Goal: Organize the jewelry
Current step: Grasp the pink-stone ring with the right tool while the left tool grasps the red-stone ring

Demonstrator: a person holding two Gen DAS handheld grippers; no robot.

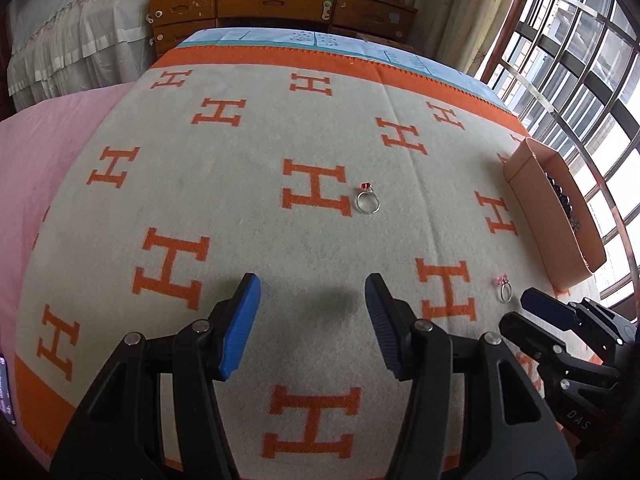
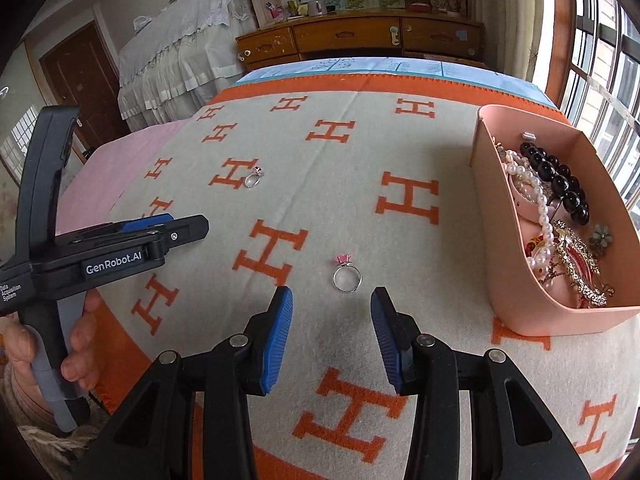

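Most jewelry already lies in the pink box (image 2: 516, 312), while two rings remain on the blanket (image 2: 360, 152): the pink ring (image 2: 347, 274) just ahead of the wide, empty right gripper (image 2: 331, 340), the red ring (image 1: 368, 199) beyond the equally wide, empty left gripper (image 1: 313, 328).

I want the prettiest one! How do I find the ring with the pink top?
Look at the cream blanket with orange H letters. Left of the peach plastic box of jewelry, just ahead of the right gripper, lies the silver ring with a pink flower top. The other silver ring, farther away, has a red top.
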